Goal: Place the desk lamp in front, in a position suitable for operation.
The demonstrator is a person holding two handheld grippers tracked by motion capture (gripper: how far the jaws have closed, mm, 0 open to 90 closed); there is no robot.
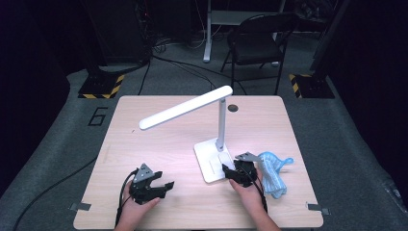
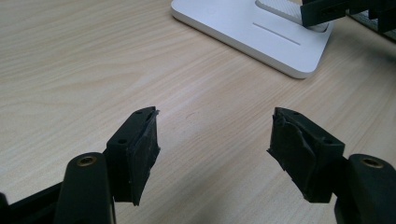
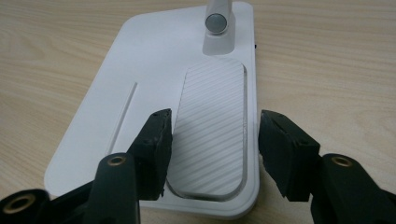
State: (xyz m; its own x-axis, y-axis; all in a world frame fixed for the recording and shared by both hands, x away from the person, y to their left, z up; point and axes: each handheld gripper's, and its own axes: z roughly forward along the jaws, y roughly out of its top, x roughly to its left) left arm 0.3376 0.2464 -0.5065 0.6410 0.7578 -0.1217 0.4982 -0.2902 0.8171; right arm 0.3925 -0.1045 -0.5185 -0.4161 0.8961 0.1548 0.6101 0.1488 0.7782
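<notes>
Right gripper view: right tool [image 3: 214,140] open, jaws straddling the ribbed pad [image 3: 212,126] on the lamp base [image 3: 144,70], mid-surface. Left tool [image 2: 215,140] open, idle. Risk: off-centre closure could shove or tip the lamp.

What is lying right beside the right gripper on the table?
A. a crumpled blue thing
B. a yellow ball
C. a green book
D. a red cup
A: in the high view a crumpled blue thing lies on the table just to the right of the right gripper, near the lamp base.
</notes>
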